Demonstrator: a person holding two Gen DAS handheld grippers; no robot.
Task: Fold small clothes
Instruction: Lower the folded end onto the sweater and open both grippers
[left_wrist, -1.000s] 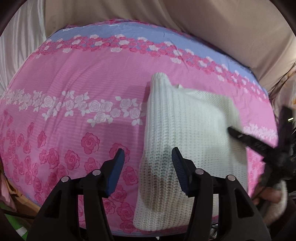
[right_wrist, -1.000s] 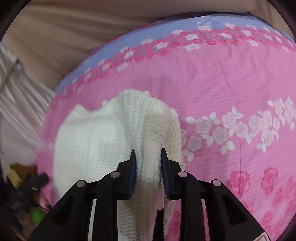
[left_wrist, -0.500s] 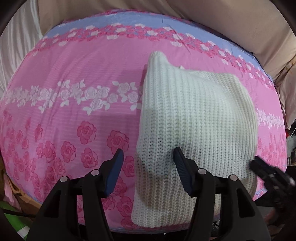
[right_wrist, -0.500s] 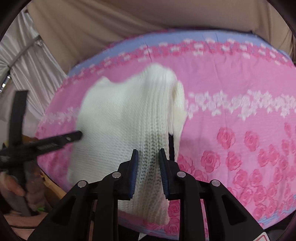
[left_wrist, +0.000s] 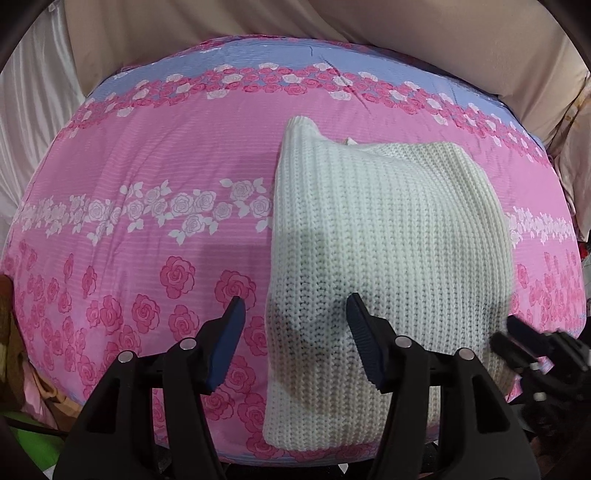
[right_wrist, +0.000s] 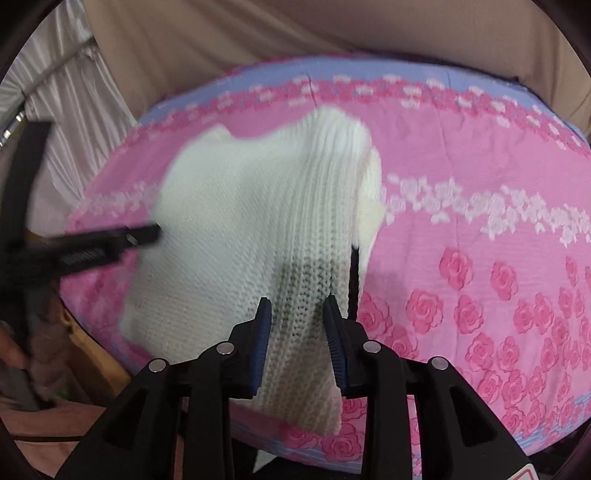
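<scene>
A white knit sweater (left_wrist: 384, 258) lies folded on the pink rose-print sheet (left_wrist: 147, 177), at the right half of the left wrist view. My left gripper (left_wrist: 293, 343) is open and empty above the sweater's near left edge. My right gripper (right_wrist: 299, 336) is partly open above the sweater (right_wrist: 258, 221), near its right fold, holding nothing. The right gripper also shows as a dark blur in the left wrist view (left_wrist: 532, 347). The left gripper shows blurred in the right wrist view (right_wrist: 92, 247).
The sheet covers a raised surface whose near edge (left_wrist: 258, 454) drops off just below the sweater. Beige fabric (left_wrist: 332, 22) hangs behind it and white curtain (right_wrist: 66, 110) at the left. Cardboard-coloured clutter (right_wrist: 74, 350) lies below the edge.
My right gripper has let go of the sweater fold and pulled back toward the near edge, jaws opening slightly. The sweater now lies flat. The left gripper pulled back a little.
</scene>
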